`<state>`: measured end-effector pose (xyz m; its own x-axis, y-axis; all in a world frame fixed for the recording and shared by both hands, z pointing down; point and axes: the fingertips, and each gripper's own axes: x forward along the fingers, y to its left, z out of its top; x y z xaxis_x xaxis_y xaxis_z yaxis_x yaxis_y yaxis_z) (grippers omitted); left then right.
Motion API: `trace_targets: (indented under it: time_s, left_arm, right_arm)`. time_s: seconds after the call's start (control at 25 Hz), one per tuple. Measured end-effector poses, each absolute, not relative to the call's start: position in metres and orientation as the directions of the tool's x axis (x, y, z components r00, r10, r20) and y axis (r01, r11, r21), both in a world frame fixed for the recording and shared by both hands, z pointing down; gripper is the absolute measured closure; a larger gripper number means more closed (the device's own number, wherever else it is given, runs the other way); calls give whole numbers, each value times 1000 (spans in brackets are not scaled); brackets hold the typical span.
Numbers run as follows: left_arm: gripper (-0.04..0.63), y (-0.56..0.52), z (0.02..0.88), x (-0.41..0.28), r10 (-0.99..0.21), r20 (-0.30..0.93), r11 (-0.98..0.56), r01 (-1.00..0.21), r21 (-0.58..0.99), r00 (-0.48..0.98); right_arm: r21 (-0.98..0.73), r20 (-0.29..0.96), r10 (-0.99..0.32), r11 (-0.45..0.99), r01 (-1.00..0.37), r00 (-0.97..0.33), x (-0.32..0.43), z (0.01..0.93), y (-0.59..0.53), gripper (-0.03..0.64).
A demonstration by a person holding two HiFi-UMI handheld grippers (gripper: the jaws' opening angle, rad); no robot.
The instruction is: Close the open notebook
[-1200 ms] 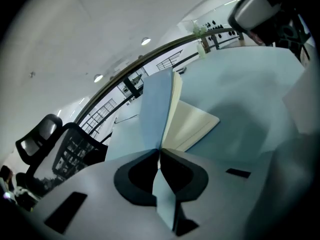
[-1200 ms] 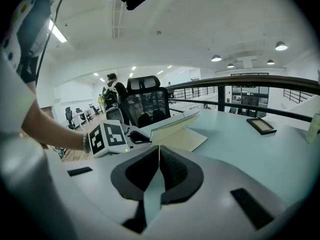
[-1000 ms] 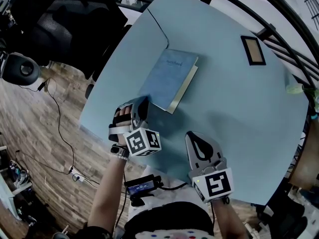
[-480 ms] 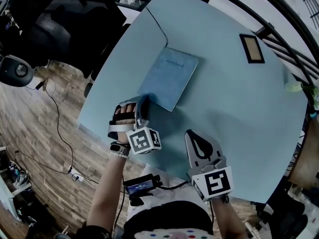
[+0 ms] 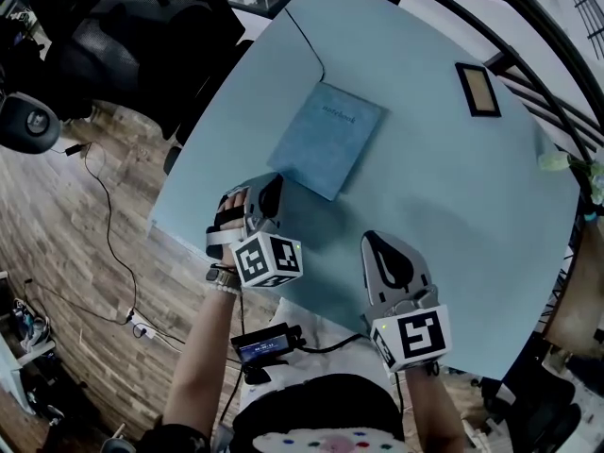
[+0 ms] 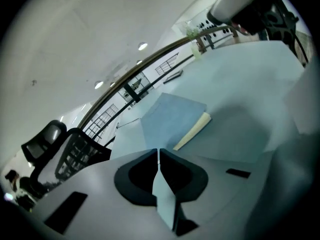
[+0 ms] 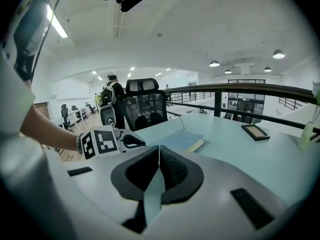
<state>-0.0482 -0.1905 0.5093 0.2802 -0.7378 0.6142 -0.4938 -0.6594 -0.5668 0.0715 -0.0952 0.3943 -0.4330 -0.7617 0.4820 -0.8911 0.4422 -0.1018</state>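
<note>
The closed notebook [image 5: 328,140] lies flat on the blue worktop [image 5: 453,187], above centre frame. Just short of its near edge, the left gripper [image 5: 271,187] has fingers that have just closed a touch further and now meet on nothing. The right gripper [image 5: 373,243], at lower right, is likewise pressed together and empty.

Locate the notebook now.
Head view, left of centre on the table: the notebook lies closed just beyond the left gripper, picture frame well to its right.
</note>
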Motion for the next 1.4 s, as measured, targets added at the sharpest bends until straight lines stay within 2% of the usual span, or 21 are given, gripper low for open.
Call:
trace_targets:
  time_s: [0.2,0.44,0.84,1.4]
  left_arm:
    - [578,-181,463,-68,-766,547,-589,-712,-383,339]
    - [579,-163,408,-86,-797,471,-545,-787,-289,378]
    - [579,-116,331,-98,-818,348,-541,-817,-197,458]
    - [580,-73,294,-103,-815,284,-561,-811,-167,505]
  right_arm:
    - [-1,449,-774,499,-867,-446,56,368,-90,582]
    - [-2,391,-794,506,-863,-466,38,340,-86,582]
    - [78,316,-823,519,-851,-473,24,303,-74,583]
    - [119,270,-830,532,-838,-488,16,281,-62,583]
